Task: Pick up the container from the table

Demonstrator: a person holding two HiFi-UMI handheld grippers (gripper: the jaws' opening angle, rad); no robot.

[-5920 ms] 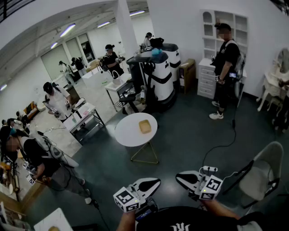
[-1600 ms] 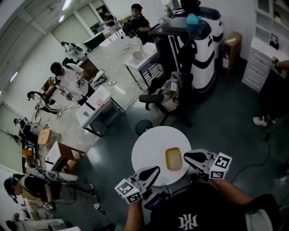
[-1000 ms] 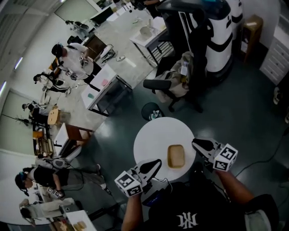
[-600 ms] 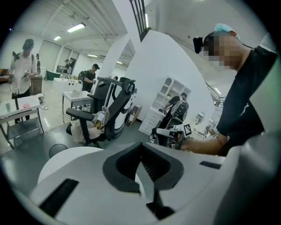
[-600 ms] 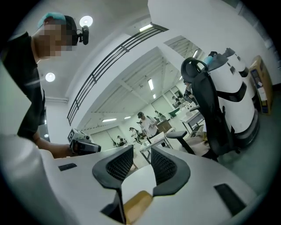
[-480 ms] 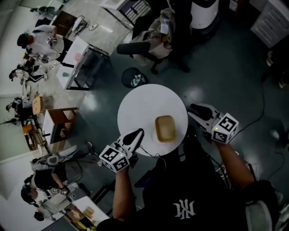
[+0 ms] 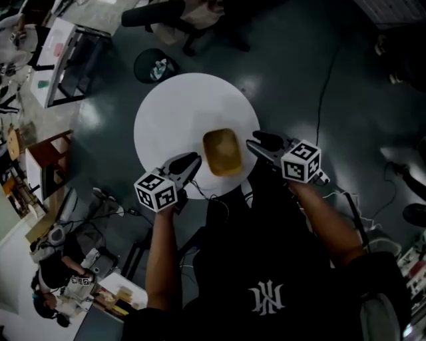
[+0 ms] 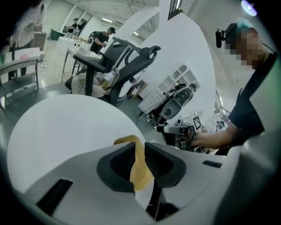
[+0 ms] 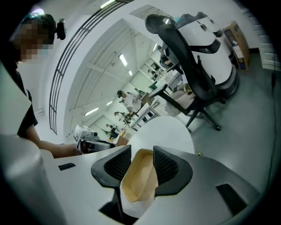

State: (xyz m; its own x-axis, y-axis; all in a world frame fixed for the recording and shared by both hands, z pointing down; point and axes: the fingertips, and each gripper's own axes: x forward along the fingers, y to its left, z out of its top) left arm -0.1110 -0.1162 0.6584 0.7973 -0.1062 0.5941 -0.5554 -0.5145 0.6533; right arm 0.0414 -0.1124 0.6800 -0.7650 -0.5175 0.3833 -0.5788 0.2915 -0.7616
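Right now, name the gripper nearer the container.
Right, narrowly. The right gripper sits at the right edge of the container; the left gripper is just short of its left edge. Both pairs of jaws have just been opening, nothing between them.

You have a round white table (image 7: pixel 174 110) in front of you, standing on a dark floor (image 7: pixel 313 73). On its top lies a shallow tan container (image 7: pixel 222 151), open side up, near the edge closest to you, a little right of the middle.

White round table (image 7: pixel 172 112), dark glossy floor (image 7: pixel 373 100), black office chair (image 7: pixel 160 12)
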